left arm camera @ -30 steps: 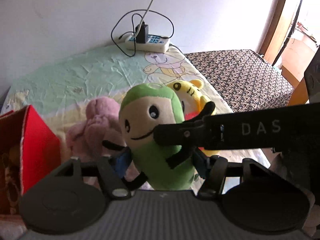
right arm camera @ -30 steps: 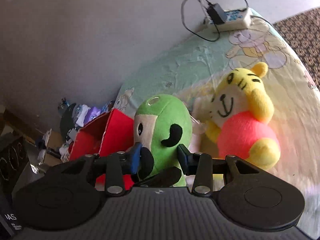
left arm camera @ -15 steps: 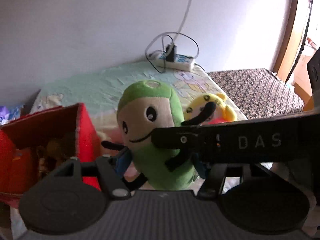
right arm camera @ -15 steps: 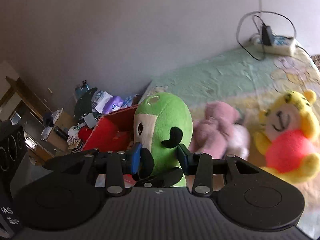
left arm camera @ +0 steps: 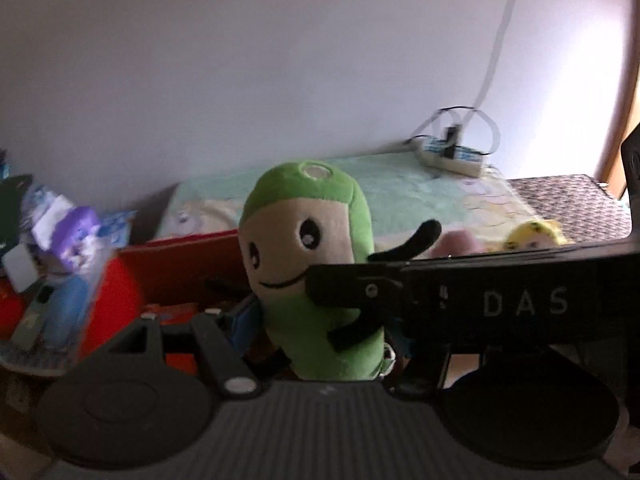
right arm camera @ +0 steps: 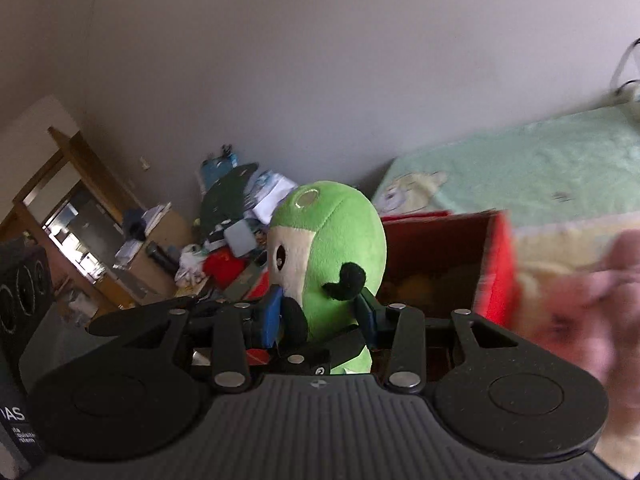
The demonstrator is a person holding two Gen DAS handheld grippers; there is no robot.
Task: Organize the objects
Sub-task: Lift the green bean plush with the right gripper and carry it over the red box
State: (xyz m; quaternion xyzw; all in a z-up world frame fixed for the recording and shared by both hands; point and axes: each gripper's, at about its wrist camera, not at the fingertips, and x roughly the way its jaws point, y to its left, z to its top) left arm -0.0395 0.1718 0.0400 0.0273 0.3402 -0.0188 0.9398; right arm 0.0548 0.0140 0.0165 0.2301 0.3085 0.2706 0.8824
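Left wrist view, left to right: a blurred heap of clutter [left arm camera: 60,248], then a red box [left arm camera: 176,264] standing open on a bed with a pale green cartoon sheet [left arm camera: 420,196]. In the centre, a green plush toy [left arm camera: 308,264] with a cream smiling face is held upright above the box, the left gripper [left arm camera: 320,332] clenched on its lower body. The right gripper [right arm camera: 320,316] reaches across from the right and grasps the same toy from another side. Behind it lie a pink plush [left arm camera: 460,240] and a yellow plush [left arm camera: 532,236]; a power strip [left arm camera: 452,156] sits by the wall.
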